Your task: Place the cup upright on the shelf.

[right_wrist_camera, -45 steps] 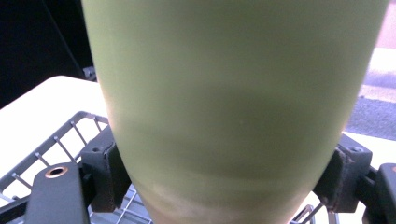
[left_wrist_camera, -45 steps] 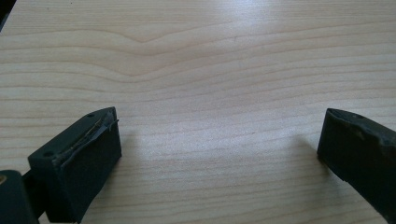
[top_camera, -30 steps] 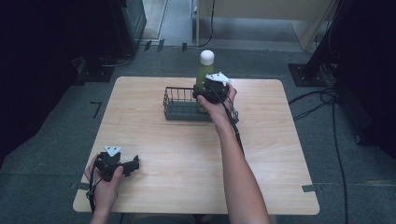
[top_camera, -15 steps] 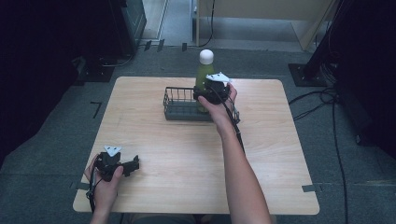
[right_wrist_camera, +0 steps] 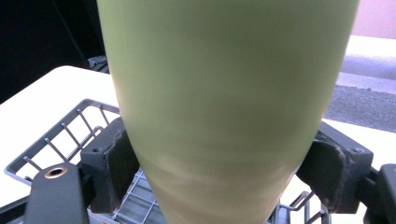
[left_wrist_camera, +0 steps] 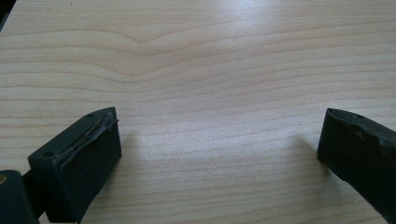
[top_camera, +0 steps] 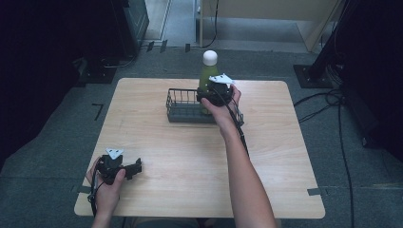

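High view. Light wooden table [top_camera: 285, 156] takes the middle of the frame. Right gripper [top_camera: 209, 96], upper centre, is closed around the lower body of a tall green bottle with a round white cap [top_camera: 208, 71]. The bottle stands upright, long axis vertical, cap uppermost, at the right end of a dark wire basket [top_camera: 183, 105] in the upper middle of the table. Whether its base rests on the basket floor is hidden by the hand and gripper. Left gripper [top_camera: 138, 167] lies at lower left, close to the table's near edge, jaws pointing toward frame right; the gap between them is too small to judge here.

Left gripper view. Both black jaws stand far apart, one at lower left, one at lower right and cut by the frame edge. Nothing between them but bare wood grain.

Right gripper view. Green bottle body [right_wrist_camera: 224, 102] fills the centre, its top cut off by the frame. Both jaw pads press its sides low down. Basket wires [right_wrist_camera: 70, 135] show at lower left, below the jaws.
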`<state>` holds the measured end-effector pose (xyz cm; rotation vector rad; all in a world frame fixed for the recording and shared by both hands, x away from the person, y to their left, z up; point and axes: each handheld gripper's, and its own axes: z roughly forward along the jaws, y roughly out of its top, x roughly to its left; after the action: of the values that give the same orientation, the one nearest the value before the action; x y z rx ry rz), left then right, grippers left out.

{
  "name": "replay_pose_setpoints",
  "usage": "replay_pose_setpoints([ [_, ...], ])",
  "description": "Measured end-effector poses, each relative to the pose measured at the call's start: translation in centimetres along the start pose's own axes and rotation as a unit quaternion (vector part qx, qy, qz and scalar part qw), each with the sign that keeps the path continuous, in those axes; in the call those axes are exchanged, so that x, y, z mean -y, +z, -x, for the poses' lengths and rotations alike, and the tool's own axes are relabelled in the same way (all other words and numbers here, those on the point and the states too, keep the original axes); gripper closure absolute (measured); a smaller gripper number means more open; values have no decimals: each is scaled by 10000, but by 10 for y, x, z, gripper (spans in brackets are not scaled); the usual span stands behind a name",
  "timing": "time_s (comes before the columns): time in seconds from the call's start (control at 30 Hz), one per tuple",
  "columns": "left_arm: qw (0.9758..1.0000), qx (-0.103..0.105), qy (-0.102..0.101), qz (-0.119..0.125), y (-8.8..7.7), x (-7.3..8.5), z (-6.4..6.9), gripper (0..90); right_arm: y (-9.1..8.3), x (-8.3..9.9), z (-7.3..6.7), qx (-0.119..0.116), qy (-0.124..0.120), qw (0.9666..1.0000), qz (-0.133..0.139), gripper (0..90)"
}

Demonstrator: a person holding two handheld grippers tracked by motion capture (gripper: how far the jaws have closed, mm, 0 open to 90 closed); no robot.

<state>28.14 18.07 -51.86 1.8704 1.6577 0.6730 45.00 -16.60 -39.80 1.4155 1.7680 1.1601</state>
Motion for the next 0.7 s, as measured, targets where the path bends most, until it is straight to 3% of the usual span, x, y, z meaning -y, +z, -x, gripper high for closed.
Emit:
replay_pose_setpoints([
  [0.4, 10000, 0, 0, 7, 0, 0, 0, 1, -9, 1, 4, -64, 136, 9999, -29, 124],
  [0.7, 10000, 0, 0, 6, 0, 0, 0, 1, -31, 4, 13, -46, 62, 10000, 16, 112],
])
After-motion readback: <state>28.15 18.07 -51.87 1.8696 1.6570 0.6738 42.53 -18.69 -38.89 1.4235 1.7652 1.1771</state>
